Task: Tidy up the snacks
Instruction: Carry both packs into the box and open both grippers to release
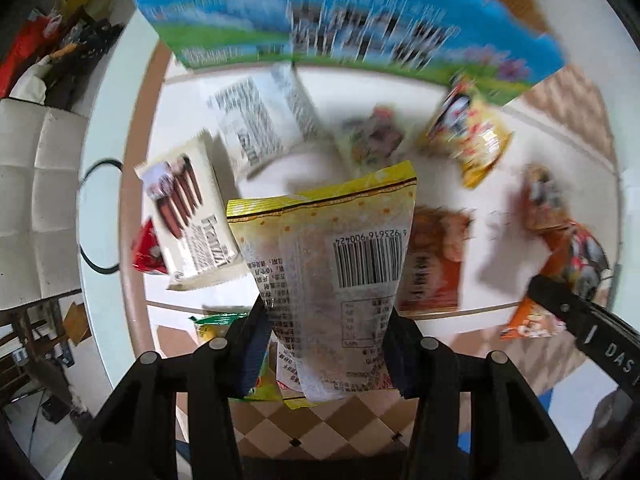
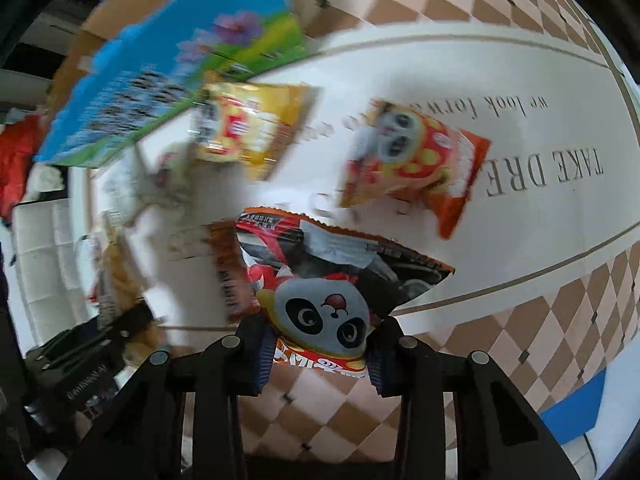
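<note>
In the left wrist view my left gripper (image 1: pixel 328 344) is shut on a yellow snack packet (image 1: pixel 332 248), barcode side towards the camera, which hangs above the table. My right gripper (image 2: pixel 320 354) is shut on a red and black panda snack packet (image 2: pixel 332 280), pinched at its lower end and also off the table. Below them on the white tablecloth (image 2: pixel 500 80) lie loose snacks: a yellow packet (image 2: pixel 252 128), an orange panda packet (image 2: pixel 412 160), a brown-orange packet (image 1: pixel 436 260), a white wafer packet (image 1: pixel 184 216) and a white printed packet (image 1: pixel 260 120).
A blue and green box (image 1: pixel 340 28) stands at the far side of the table, also blurred in the right wrist view (image 2: pixel 168 68). A white padded chair (image 1: pixel 36 200) is at the left beyond the table edge. The cloth has a checkered border (image 2: pixel 540 340).
</note>
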The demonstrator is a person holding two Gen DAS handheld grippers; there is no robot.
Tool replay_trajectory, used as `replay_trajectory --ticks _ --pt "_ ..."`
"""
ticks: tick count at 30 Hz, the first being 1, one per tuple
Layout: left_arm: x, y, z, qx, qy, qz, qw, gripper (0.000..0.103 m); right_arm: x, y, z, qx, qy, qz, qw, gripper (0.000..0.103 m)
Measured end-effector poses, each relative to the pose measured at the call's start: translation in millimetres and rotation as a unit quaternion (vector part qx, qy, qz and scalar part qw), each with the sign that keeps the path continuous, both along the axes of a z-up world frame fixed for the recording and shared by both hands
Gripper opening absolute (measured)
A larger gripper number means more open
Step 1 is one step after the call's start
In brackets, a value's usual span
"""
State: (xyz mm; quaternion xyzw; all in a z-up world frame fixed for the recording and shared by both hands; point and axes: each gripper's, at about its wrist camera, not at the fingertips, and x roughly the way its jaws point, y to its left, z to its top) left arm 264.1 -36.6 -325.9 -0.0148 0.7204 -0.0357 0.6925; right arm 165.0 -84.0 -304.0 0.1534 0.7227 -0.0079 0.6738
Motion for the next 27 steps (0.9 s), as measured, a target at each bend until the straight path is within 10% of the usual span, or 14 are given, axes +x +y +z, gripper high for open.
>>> replay_trajectory --ticks 14,27 --pt "153 37 131 -0.010 -0.126 -0.004 0.9920 0.047 116 55 135 0.060 -0.122 0.057 0.989 0.040" --pt "290 41 59 -0.013 -0.023 -0.012 0.9996 0.047 267 98 89 0.035 -0.110 0.079 0.990 0.040"
